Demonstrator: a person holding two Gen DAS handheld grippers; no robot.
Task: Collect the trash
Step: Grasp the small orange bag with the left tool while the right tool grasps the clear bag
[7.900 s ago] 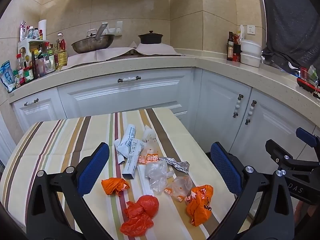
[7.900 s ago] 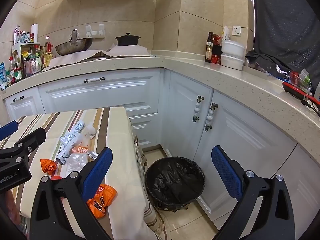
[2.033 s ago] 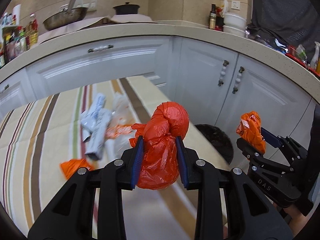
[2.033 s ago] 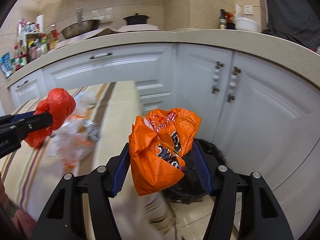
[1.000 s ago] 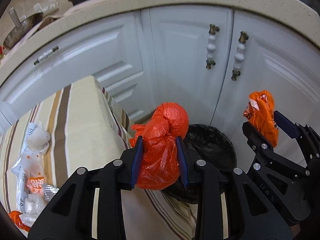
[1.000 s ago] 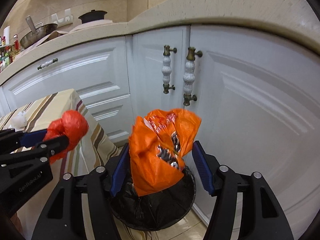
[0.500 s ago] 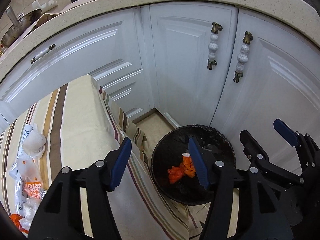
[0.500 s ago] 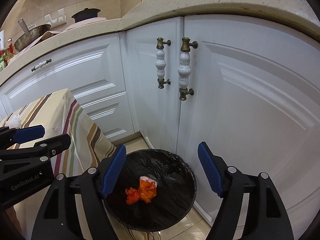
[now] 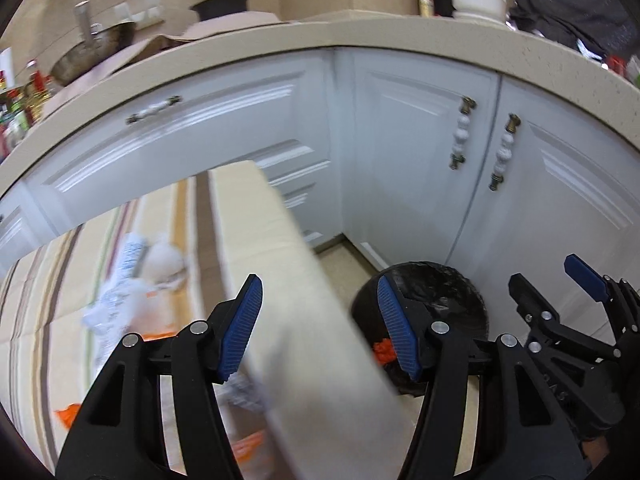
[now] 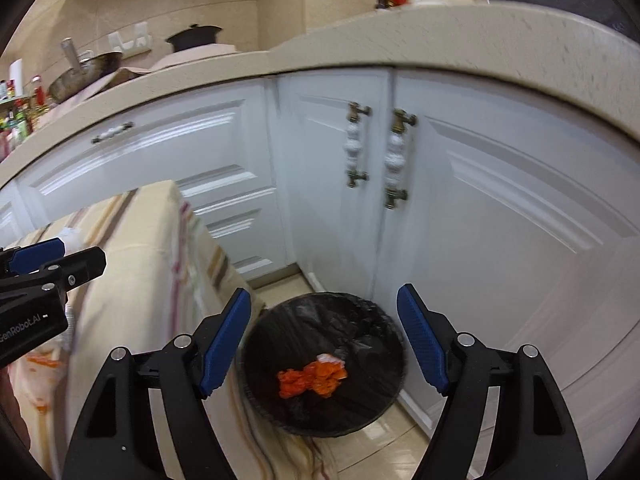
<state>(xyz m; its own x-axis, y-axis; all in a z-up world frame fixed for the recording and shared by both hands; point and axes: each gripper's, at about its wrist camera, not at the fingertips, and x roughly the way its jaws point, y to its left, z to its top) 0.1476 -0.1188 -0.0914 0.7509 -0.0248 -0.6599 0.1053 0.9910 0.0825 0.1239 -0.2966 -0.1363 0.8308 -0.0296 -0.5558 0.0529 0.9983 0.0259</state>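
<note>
Orange trash in my black-lined bin (image 10: 372, 320).
I see blue gripper pads (image 10: 420, 340), a striped cream tablecloth (image 9: 248, 216), white cabinets (image 10: 480, 200).

We are seeing the litter (image 9: 132, 288) on the striped counter (image 9: 280, 272) only as smeared white and orange patches, too blurred to name piece by piece. The left gripper's (image 9: 320, 324) right finger is covering part of the black bin (image 9: 452, 292), so only a scrap of orange trash (image 9: 383, 347) is showing there. The right gripper (image 9: 560, 280) is running off that picture's right edge. Bottles (image 10: 16, 120) on the far worktop are too small to read.
</note>
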